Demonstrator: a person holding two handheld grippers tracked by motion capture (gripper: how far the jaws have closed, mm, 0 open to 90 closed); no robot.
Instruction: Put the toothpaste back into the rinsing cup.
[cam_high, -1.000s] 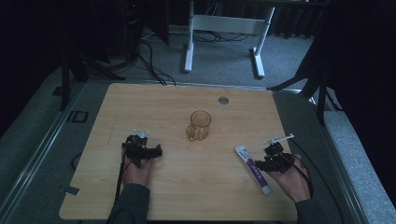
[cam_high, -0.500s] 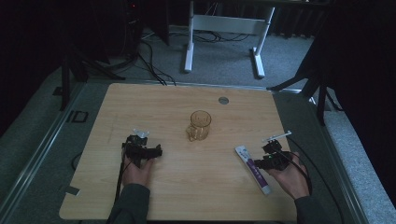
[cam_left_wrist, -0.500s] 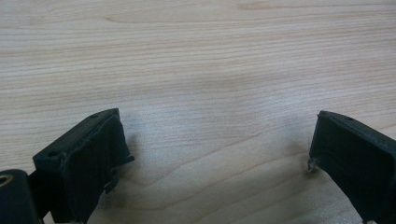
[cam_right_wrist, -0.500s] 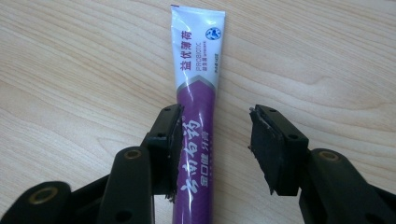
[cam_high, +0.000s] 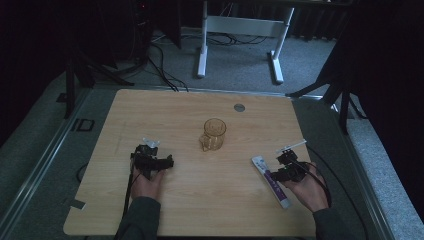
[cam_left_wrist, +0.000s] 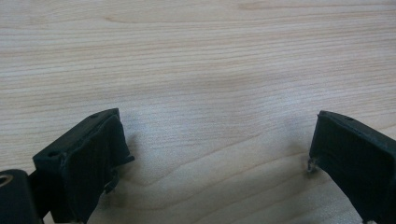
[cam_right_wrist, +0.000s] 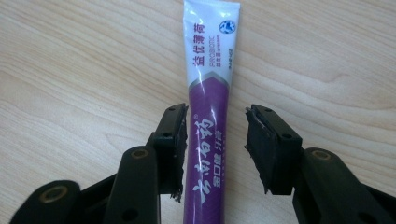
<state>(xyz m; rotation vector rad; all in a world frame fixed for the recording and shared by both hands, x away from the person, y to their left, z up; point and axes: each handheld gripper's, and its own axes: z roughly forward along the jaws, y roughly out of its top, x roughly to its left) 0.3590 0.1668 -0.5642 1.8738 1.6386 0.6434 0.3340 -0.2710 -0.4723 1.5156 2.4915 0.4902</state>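
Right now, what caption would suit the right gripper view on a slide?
Right gripper closing its jaws around a purple-and-white toothpaste tube lying flat on the wooden table, one jaw touching the tube, the other just clear.

I see dim room, dark curtains behind. Grey carpet floor (cam_high: 240, 65), black cables (cam_high: 165, 60) trailing across it. White desk frame legs (cam_high: 202, 50) beyond light wooden table (cam_high: 150, 115). Black stand legs either side.

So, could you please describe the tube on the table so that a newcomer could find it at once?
On the wooden table, look near the right front edge, away from the glass mug in the middle. The tube lies flat between the open jaws of the right gripper; it alone is purple and white with printed lettering.
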